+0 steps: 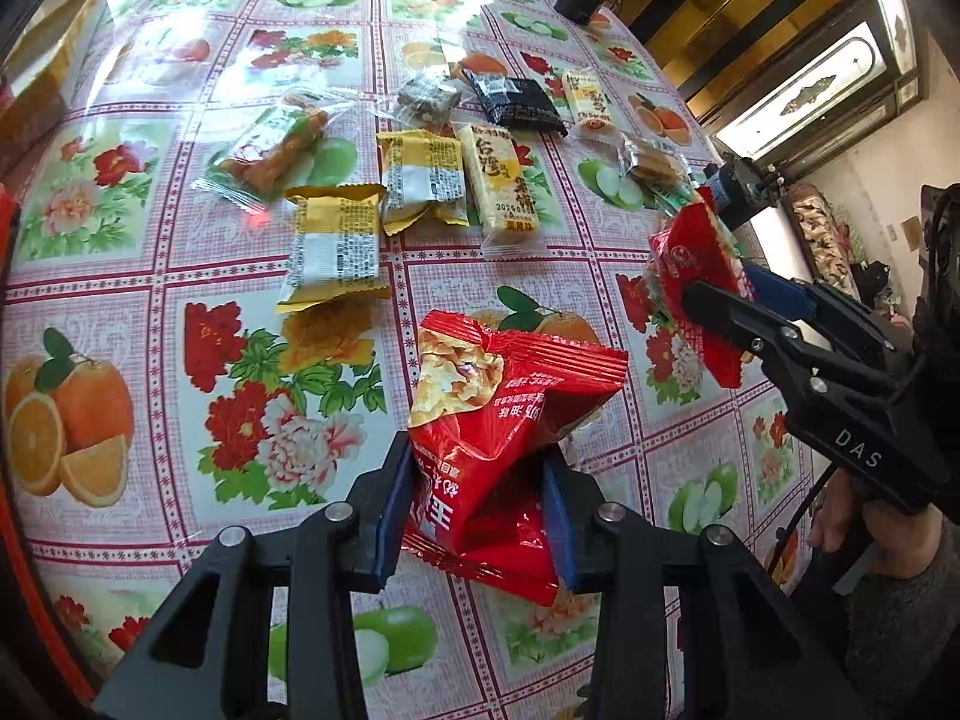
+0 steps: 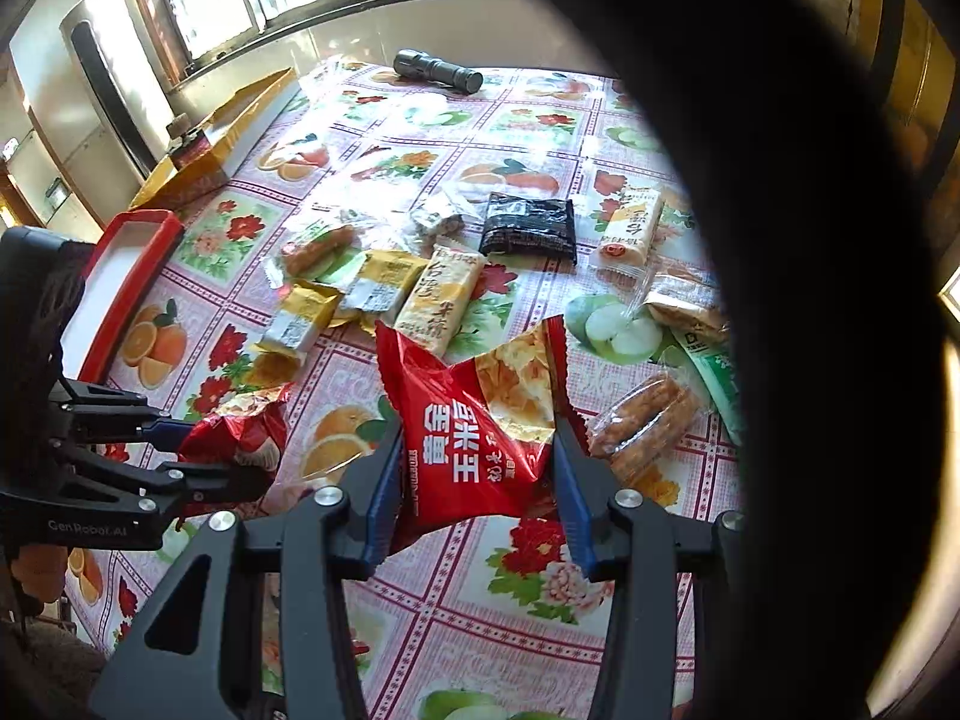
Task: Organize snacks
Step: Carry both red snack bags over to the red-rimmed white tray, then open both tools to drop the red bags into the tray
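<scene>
Carrying step: left gripper (image 1: pixel 474 516) and right gripper (image 2: pixel 477 480) each clamp a red snack packet (image 1: pixel 510 414) (matching pair); next, the red tray (image 2: pixel 129 282).

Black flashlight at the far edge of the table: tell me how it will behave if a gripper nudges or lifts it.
The black flashlight lies on its side and looks cylindrical, so a nudge across its length would probably roll it. It seems rigid, unlikely to crumple like the wrappers. The glossy tablecloth may let it slide easily.
</scene>
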Tool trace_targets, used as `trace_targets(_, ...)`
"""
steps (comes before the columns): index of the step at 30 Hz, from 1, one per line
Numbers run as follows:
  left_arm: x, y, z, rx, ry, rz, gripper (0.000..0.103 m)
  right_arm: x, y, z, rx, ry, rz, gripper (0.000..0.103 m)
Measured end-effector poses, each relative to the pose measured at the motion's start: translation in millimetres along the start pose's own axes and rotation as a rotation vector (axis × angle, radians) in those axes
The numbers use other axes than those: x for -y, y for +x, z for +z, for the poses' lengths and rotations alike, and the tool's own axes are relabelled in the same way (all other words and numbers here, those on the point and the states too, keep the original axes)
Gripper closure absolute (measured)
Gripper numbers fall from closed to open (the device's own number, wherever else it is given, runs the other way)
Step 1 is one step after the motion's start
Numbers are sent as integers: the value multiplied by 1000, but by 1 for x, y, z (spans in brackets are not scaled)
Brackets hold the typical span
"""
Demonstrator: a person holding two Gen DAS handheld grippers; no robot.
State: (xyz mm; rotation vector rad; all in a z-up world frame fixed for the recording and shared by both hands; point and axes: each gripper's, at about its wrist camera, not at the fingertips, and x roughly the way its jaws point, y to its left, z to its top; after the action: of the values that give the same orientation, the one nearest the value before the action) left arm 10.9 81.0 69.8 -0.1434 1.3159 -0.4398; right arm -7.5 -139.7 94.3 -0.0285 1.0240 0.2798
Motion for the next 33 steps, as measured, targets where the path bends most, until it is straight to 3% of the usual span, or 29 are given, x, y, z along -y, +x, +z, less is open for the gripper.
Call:
trace_targets(8,-28,-82,-22,127,23,12,64,-61,-25,19,62,-1,23,55)
trace_targets(17,-120,-154,-42,224,-49,116,64,-196,-15,63,103,-96,128,55)
trace_targets(24,-201,-165,-42,236,-131,249,64,-288,32,89,81,-135,204,55)
trace_targets(27,-222,-164,-31,238,-121,297,64,-316,56,100,57,-147,210,55)
trace_targets(33,-259,-148,-10,216,-144,307,64,-332,97,117,21,-122,188,55)
